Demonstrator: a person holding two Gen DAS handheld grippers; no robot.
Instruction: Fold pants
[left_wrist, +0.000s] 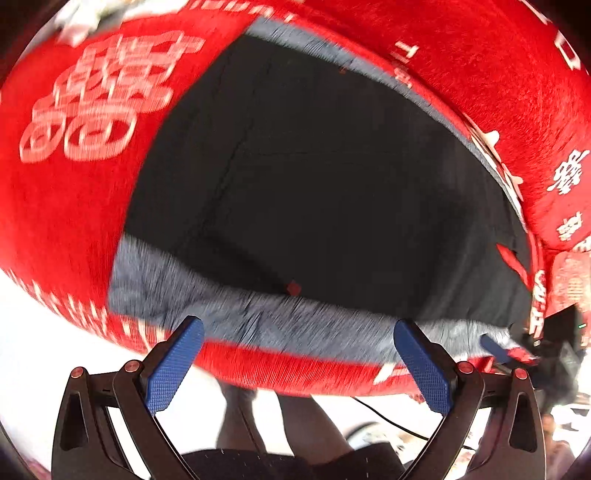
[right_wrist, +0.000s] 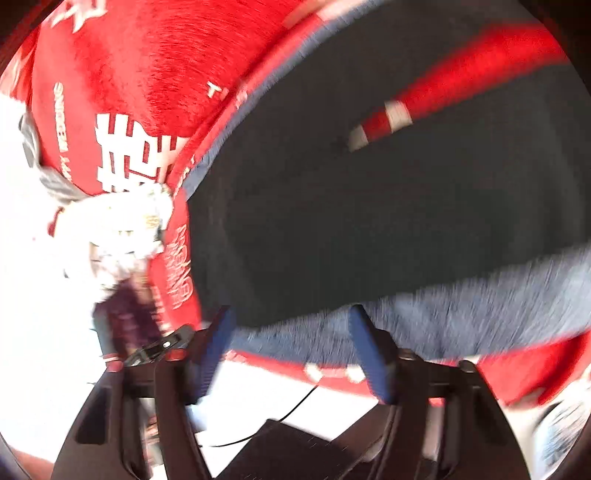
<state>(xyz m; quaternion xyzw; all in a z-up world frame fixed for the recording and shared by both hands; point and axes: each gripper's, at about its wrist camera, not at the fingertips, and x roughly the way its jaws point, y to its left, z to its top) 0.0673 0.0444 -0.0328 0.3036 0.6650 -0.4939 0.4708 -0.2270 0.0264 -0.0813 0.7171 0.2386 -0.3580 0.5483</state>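
Observation:
Dark pants (left_wrist: 314, 177) with a grey fleecy lining lie spread on a red cloth (left_wrist: 66, 206) with white characters. The lining shows as a grey band (left_wrist: 258, 321) along the near edge. My left gripper (left_wrist: 299, 328) is open, its blue pads (left_wrist: 173, 365) just short of that band and holding nothing. In the right wrist view the pants (right_wrist: 369, 221) fill the middle, and the grey band (right_wrist: 461, 310) runs along the near edge. My right gripper (right_wrist: 291, 314) is open at that edge, empty. Both views are blurred by motion.
The red cloth (right_wrist: 129, 74) covers the table to its near edge. A white bundle (right_wrist: 122, 229) and a dark patterned item (right_wrist: 125, 317) lie at the left of the right view. A black cable (right_wrist: 295, 406) runs on the pale floor below. The person's legs (left_wrist: 295, 424) stand below the table edge.

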